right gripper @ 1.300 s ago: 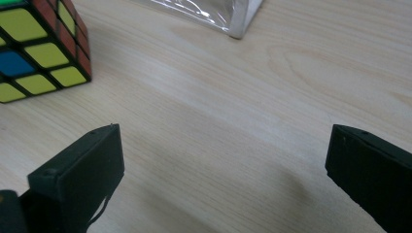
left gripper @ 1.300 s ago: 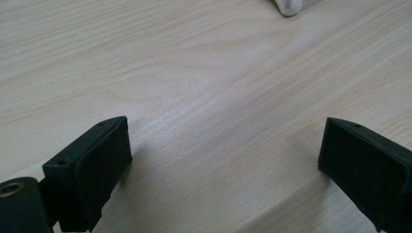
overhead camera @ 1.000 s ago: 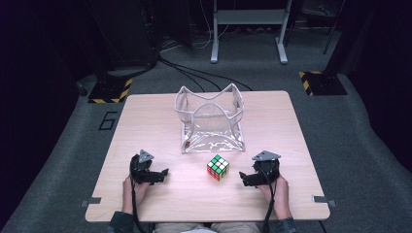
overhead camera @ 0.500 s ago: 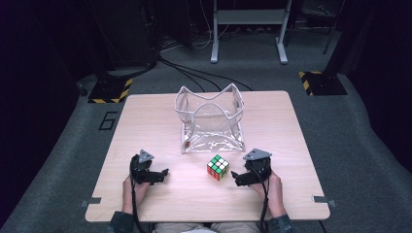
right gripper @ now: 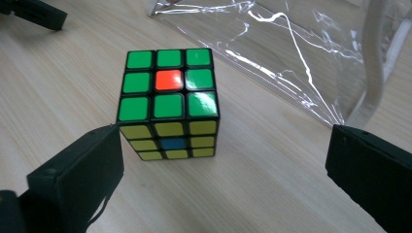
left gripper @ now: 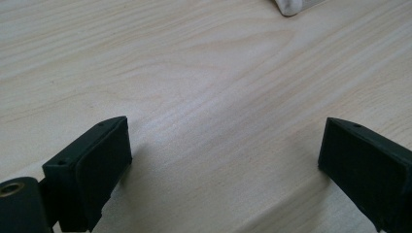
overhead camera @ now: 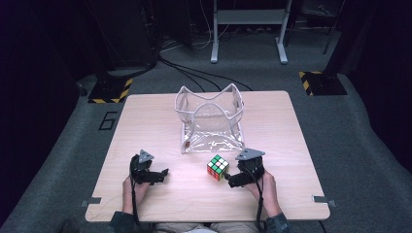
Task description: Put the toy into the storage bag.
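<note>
Centering our right gripper (right gripper: 223, 170), jaws spread wide and empty, we should straddle the puzzle cube (right gripper: 167, 104) just ahead; our left gripper (left gripper: 223, 165) rests open, empty too.

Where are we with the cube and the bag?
Early. Nothing looks done: the cube sits on the table, outside the clear bag. In hand: the right claw is open with the cube just ahead of its jaws, not gripped. The left claw is open over bare wood. Left, presumably: grip the cube and put it in the bag.
</note>
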The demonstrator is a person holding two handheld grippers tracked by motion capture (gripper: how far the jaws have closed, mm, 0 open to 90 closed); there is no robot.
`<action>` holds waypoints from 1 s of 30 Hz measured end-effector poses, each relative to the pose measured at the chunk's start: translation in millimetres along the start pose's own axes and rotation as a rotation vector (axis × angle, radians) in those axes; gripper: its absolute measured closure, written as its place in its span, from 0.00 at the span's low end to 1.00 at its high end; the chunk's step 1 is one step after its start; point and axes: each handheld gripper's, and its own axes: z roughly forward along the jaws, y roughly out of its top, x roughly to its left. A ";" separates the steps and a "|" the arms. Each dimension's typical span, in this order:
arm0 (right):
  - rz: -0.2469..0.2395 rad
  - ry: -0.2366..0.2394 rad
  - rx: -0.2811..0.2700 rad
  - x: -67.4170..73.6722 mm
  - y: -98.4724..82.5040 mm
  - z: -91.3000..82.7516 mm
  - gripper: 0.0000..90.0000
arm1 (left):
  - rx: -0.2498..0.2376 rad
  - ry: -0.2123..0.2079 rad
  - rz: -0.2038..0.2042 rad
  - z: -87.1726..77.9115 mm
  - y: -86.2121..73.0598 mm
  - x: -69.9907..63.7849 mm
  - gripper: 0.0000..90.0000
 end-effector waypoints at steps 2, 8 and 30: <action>-0.003 0.010 0.000 3.0 2.1 1.8 0.00 | -0.001 0.000 -0.001 0.0 0.0 -0.1 0.05; -0.022 0.027 0.012 10.3 7.5 12.4 0.00 | 0.000 0.000 0.000 0.0 0.0 0.0 0.05; -0.021 0.030 0.097 21.1 12.5 51.6 0.07 | -0.001 0.000 0.000 0.0 0.0 0.0 0.05</action>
